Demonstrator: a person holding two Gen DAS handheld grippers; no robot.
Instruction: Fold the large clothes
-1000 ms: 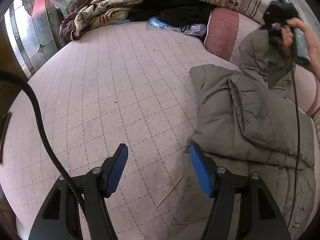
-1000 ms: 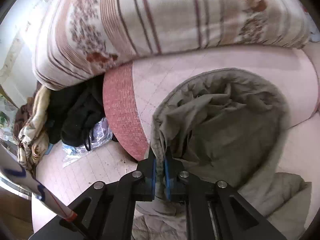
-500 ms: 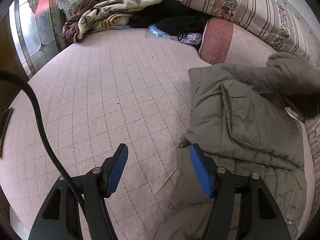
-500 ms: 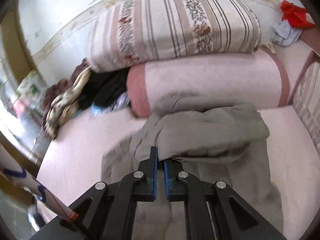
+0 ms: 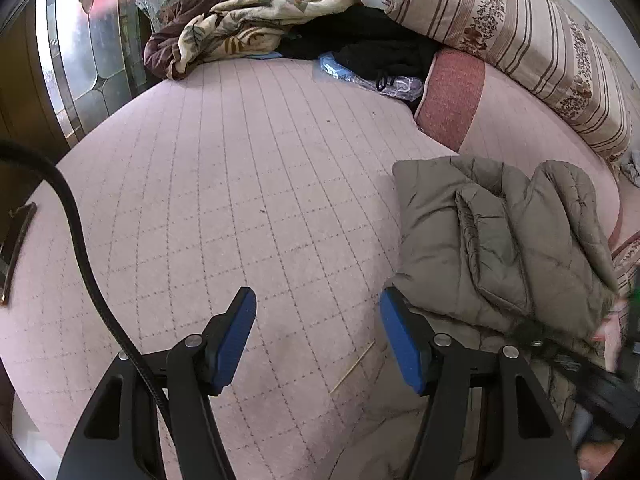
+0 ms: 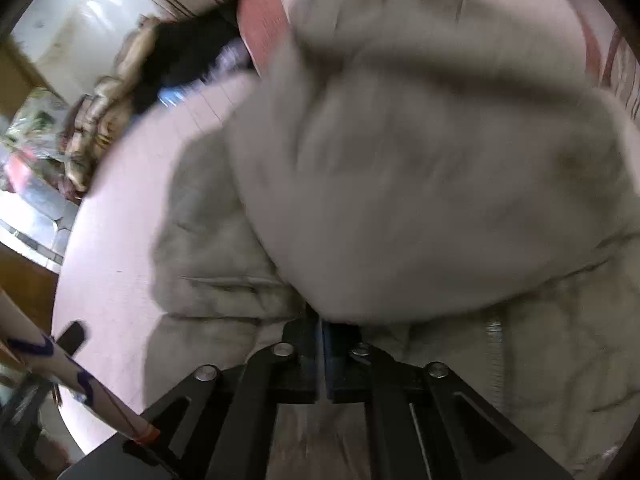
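On the pink quilted bed [image 5: 240, 184], wide bare room lies left of the grey coat [image 5: 500, 240], which sits bunched at the right edge below the bolster [image 5: 452, 96]. A striped pillow [image 5: 520, 36] and heaped clothes [image 5: 256, 28] line the far edge by the window [image 5: 84, 64]. The left gripper [image 5: 316, 320] hangs with fingers wide apart, empty. The right gripper [image 6: 322, 344] is clamped on a blurred coat fold. No writing is legible.

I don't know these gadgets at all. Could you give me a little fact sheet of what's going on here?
Garment: grey-green padded jacket, partly folded
Surface: pink quilted bed cover
Left gripper: open, empty, beside the jacket's edge
Right gripper: shut on jacket fabric, picture blurred
Back of bed: striped bolster, patterned blanket, black clothes
Stray item: thin wooden stick
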